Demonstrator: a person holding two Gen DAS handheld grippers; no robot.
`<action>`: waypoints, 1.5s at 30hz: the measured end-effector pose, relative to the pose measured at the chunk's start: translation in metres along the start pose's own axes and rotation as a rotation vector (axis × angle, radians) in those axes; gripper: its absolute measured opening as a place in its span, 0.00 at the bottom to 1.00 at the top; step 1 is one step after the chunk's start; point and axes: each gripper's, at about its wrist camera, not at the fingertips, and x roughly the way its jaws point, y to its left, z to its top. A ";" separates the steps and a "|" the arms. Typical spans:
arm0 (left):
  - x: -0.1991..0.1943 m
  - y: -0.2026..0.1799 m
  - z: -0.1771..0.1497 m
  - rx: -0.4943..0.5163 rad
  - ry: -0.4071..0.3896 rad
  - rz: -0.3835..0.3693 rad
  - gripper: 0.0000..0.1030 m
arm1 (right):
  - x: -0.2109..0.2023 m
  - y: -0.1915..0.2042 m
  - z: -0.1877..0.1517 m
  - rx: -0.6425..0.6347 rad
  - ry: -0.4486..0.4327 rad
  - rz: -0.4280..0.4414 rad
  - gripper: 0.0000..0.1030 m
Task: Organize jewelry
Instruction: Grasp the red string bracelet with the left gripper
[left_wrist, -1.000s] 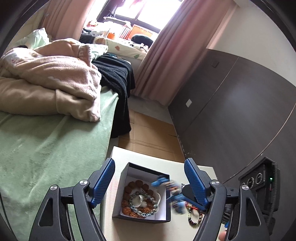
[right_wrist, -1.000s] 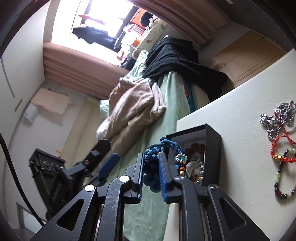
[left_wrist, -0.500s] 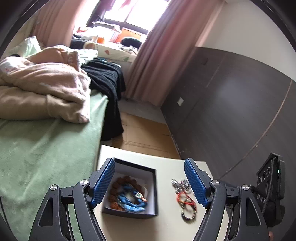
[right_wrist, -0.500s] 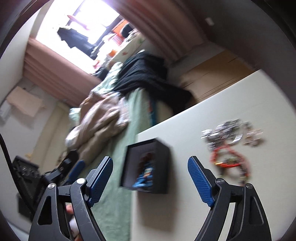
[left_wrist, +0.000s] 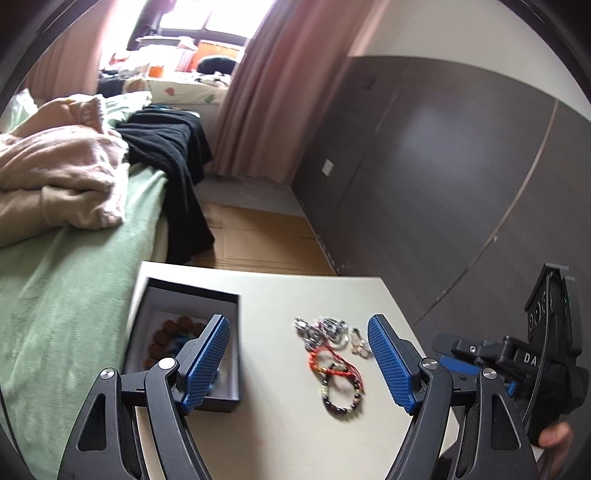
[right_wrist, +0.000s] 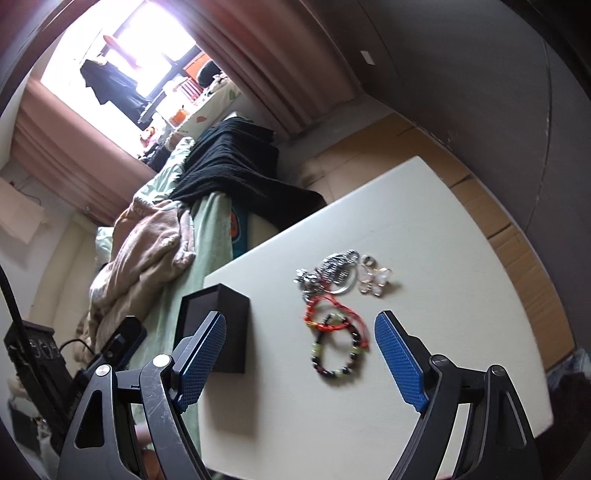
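Both grippers wide open, empty: left (left_wrist: 297, 363), right (right_wrist: 299, 360) | loose bracelets (right_wrist: 338, 343) on table (right_wrist: 424, 229) between right's fingers | black box (right_wrist: 216, 328) beside its left finger

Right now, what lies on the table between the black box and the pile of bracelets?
Nothing: in the right wrist view, only bare table separates the black box from the bracelets.

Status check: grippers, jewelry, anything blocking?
Left gripper open, empty. Right gripper open, empty. Bracelets loose on table beside black box. Path unobstructed.
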 end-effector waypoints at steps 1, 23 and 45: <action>0.003 -0.005 -0.002 0.012 0.007 0.004 0.76 | -0.001 -0.005 0.000 0.006 0.006 -0.007 0.81; 0.109 -0.036 -0.030 0.039 0.281 0.053 0.35 | 0.004 -0.072 0.010 0.190 0.115 -0.086 0.78; 0.147 -0.046 -0.056 0.145 0.400 0.187 0.11 | 0.013 -0.068 0.017 0.201 0.135 -0.102 0.78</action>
